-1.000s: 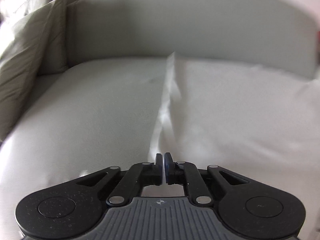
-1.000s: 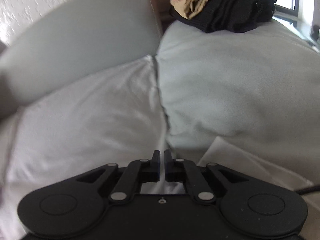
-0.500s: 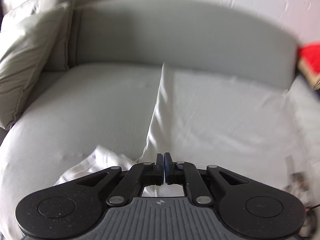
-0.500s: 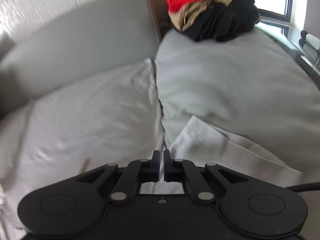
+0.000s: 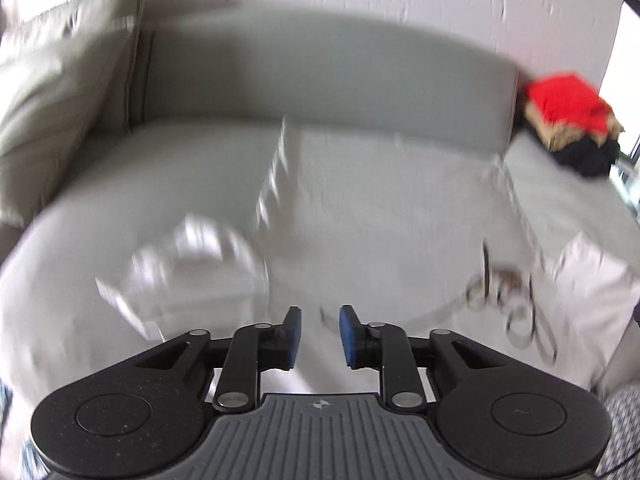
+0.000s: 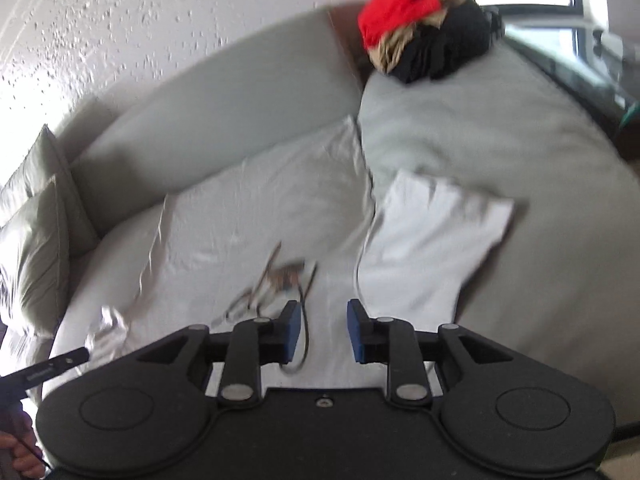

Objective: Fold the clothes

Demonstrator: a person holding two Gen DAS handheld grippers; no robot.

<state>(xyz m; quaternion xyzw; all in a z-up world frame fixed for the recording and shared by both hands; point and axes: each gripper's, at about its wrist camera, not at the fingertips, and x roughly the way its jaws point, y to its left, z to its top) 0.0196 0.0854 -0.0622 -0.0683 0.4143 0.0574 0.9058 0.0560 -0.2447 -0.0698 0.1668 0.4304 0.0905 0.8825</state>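
Now big white printed T-shirt (image 6: 248, 216) lies spread flat on grey sofa (image 6: 480, 128). Soft, light, floppy; wrinkles fast. Left tool (image 5: 319, 334) and right tool (image 6: 323, 330) both opening, nothing between pads. Best grab: sleeve edges, bottom corners.

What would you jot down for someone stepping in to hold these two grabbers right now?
Left gripper: jaws opening, nothing between them.
Right gripper: jaws opening too, nothing held.
White T-shirt: spread flat on the grey sofa, printed side up, one sleeve out to the right.
Pile of clothes (red, tan, black): waiting at the far right end of the sofa.
Done: shirt laid out flat.
Left: every fold on the shirt, then probably the pile.
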